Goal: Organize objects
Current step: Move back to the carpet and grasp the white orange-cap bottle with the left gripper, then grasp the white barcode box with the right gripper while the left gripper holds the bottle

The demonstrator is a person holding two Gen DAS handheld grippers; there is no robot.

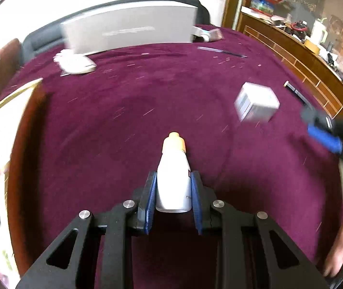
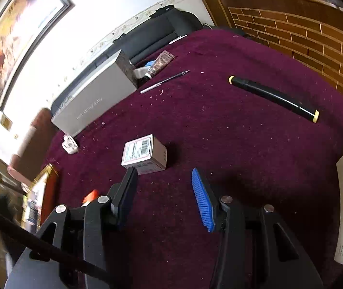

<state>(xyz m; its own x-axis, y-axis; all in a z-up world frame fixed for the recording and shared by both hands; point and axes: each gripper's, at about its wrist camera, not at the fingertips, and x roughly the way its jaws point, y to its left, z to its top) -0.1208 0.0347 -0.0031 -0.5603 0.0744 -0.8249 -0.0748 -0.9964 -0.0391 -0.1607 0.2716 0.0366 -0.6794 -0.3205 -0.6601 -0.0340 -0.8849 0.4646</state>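
The left gripper (image 1: 173, 187) pinches a small white plastic bottle with an orange cap (image 1: 173, 180) between its 2 ribbed blue pads, above the plush maroon velvet tablecloth (image 1: 147, 96); the right gripper (image 2: 165, 192) hangs with fingers spread wide, holding nothing, just short of a small grey cardboard box with a barcode label (image 2: 145, 155); beyond that box lie a long grey rectangular carton (image 2: 94, 101), a slim metal pen (image 2: 164, 81) and a glossy black cylinder with yellow ends (image 2: 273, 95); brick-patterned wooden panelling (image 2: 304, 33) rises behind.
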